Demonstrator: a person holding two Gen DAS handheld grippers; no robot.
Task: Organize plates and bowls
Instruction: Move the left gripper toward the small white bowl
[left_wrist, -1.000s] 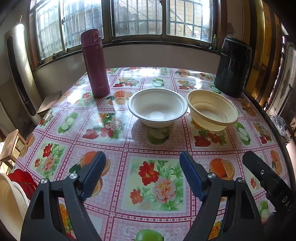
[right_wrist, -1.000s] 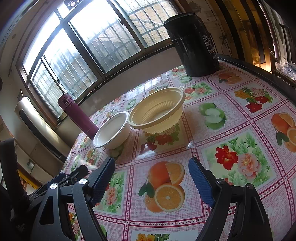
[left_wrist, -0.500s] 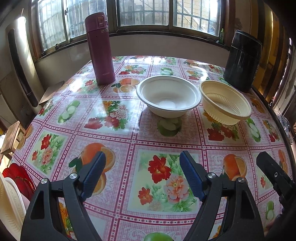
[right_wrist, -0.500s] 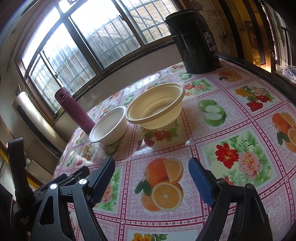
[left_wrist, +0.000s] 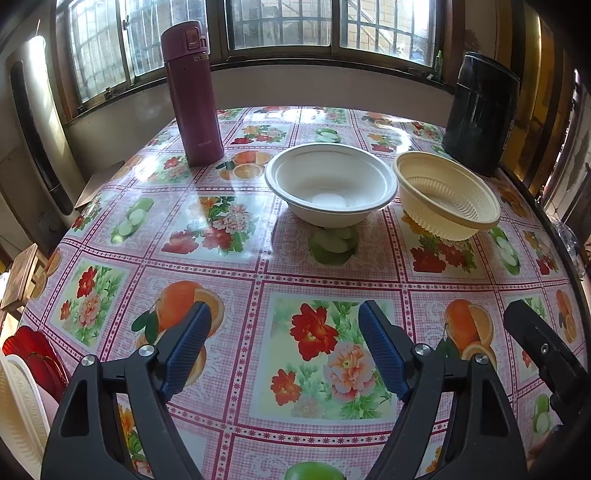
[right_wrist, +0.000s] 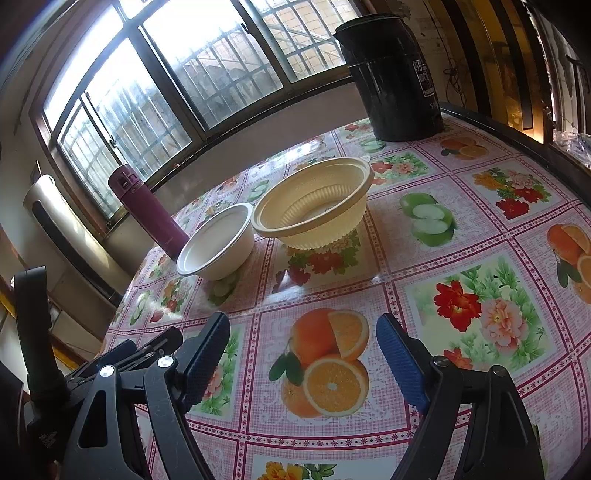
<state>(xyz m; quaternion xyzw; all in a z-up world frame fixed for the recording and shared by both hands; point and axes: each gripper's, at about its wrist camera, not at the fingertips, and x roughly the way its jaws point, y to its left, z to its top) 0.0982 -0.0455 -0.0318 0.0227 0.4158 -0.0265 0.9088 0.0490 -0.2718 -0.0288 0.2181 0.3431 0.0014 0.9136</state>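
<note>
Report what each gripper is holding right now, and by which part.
Nothing is held. The left gripper and right gripper are both open over the tablecloth, short of the white bowl and the yellow bowl.

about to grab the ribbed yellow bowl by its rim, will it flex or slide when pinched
The ribbed yellow bowl looks like thin moulded plastic, so it is probably light and its rim may flex under a pinch. It sits on a glossy tablecloth, so a nudge would likely slide it. Its rim is close to the white bowl, which could get bumped.
</note>
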